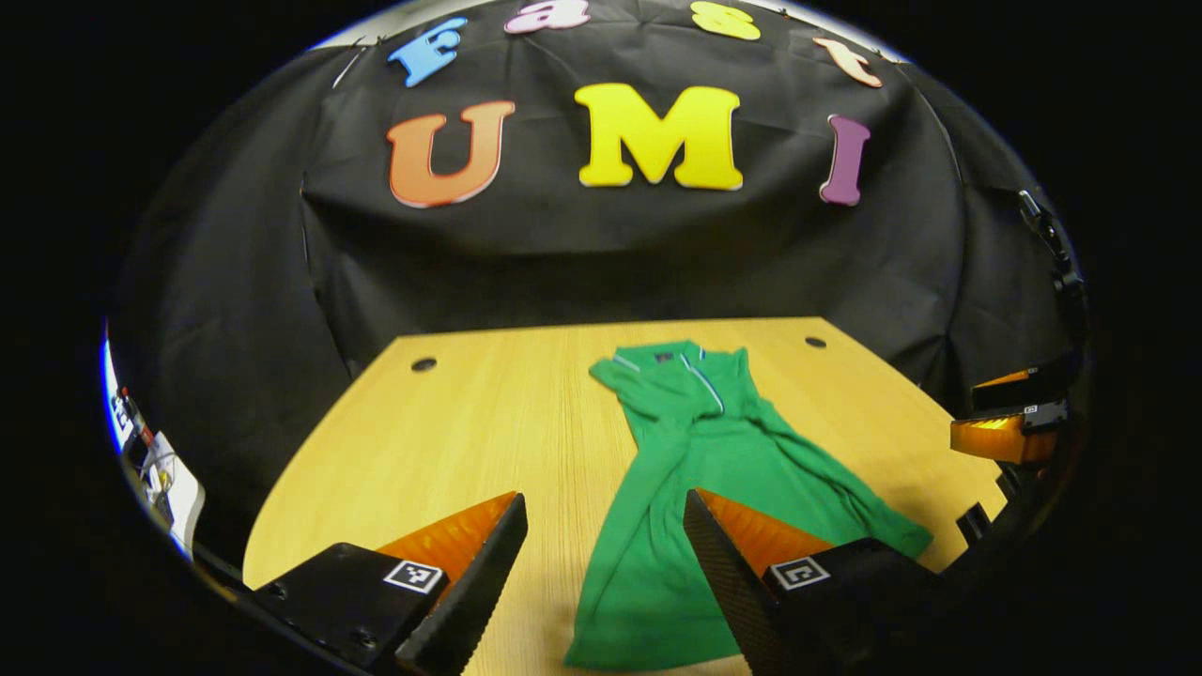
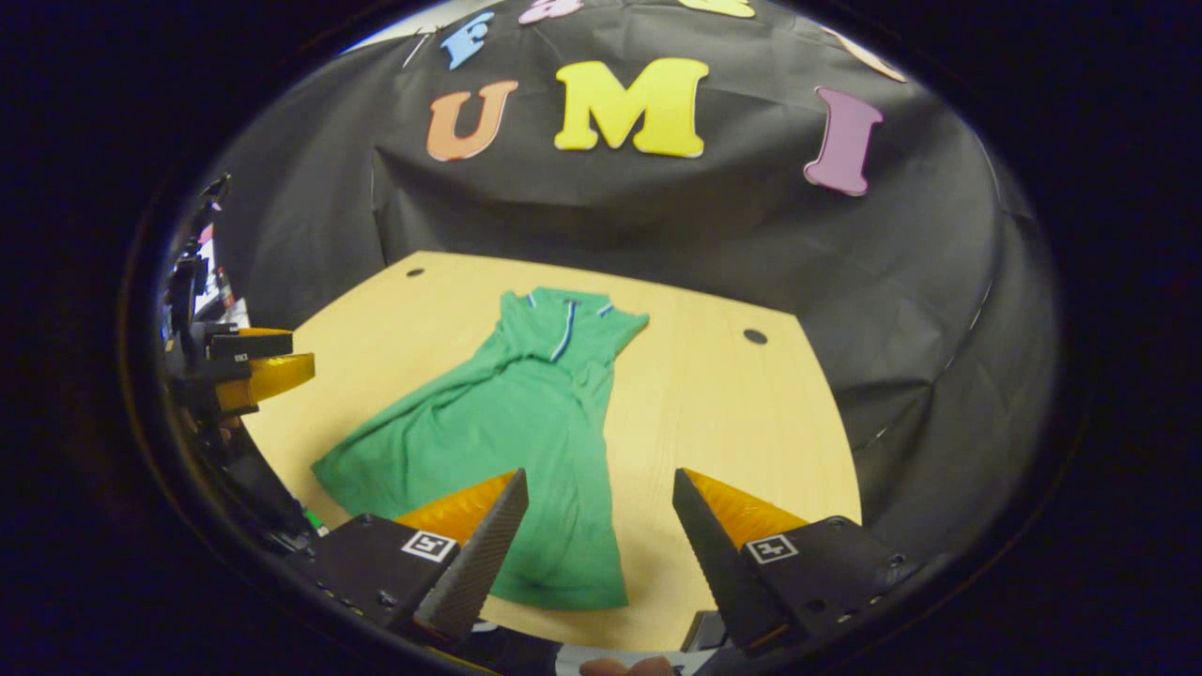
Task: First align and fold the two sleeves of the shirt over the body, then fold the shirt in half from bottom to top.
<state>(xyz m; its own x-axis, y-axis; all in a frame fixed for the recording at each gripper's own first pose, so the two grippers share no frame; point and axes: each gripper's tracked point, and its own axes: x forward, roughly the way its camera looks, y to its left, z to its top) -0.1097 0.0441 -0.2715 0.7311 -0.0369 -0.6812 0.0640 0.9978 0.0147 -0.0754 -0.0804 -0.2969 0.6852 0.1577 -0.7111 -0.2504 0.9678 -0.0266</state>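
step: sleeves look folded in, bottom-to-top fold not yet done | shirt (image 1: pixel 695 469) flat mid tabletop (image 1: pixel 451 441), collar far, hem near | left tongs (image 1: pixel 606 563), right tongs (image 2: pixel 596 535) wide open, empty, above hem | next: pinch both hem corners

Booth at a glance: black cloth wall, pale wooden table.

A light wood-grain table (image 1: pixel 488 422) takes up the floor of the booth, and I can spot two small round dark holes (image 1: pixel 423 364) near its far corners, one on each side. Behind it and wrapping round both sides hangs the creased black cloth wall (image 1: pixel 601 253), draped in folds. Light falls from above, bright on the tabletop. Off at the left edge, a sliver of cluttered equipment (image 1: pixel 155 469), too blurred to make out.
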